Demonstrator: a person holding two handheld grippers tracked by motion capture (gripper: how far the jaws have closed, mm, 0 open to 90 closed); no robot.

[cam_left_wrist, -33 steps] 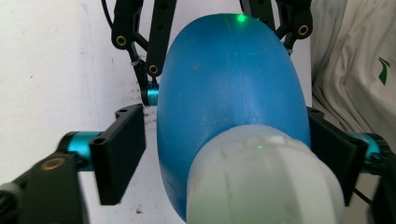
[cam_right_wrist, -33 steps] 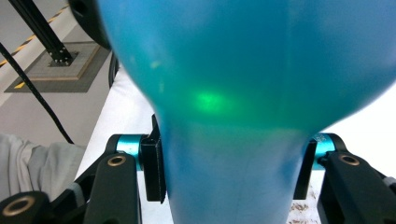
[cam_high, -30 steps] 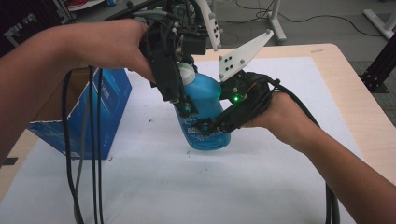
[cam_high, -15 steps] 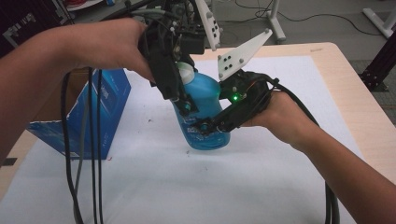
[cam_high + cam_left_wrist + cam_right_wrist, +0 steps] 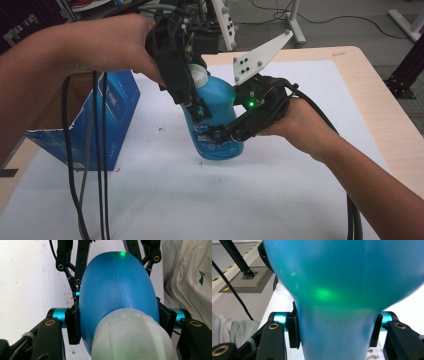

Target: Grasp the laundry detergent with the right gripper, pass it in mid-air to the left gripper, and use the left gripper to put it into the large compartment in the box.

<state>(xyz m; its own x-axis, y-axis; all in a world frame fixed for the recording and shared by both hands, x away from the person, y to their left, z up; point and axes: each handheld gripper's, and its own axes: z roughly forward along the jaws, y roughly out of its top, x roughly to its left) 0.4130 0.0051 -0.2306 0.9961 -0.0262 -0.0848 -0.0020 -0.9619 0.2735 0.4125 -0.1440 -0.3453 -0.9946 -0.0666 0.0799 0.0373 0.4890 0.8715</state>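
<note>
- White sheet [image 5: 280, 200] covers the wooden table [image 5: 370, 85]; bare near the person, a few small dark specks near the middle.
- Left forearm comes in from the near left, cables [image 5: 95, 165] hanging from it down across the sheet.
- Right forearm comes in from the near right; right gripper [image 5: 220, 136] lies roughly level and points left at the lower body of a blue bottle [image 5: 216, 97].
- Right gripper view: both black pads press the bottle's [image 5: 342, 290] sides, one on each flank. Clamped on the bottle. A green light spot reflects on the plastic.
- Bottle stands upright on the sheet near the table's middle, base on the sheet, white cap [image 5: 199, 76] on top.
- Left gripper [image 5: 200, 111] comes down from above over the cap end; its jaws have just been closing, with the bottle between them.
- Left gripper view: pads sit against the bottle's [image 5: 117, 290] upper body on both sides, just under the cap [image 5: 132, 337]. Clamped on the bottle.
- Blue cardboard box [image 5: 80, 125], open, stands left of the bottle, well apart from it.
- Farther off: floor, cables, stand legs beyond the table's far edge.
</note>
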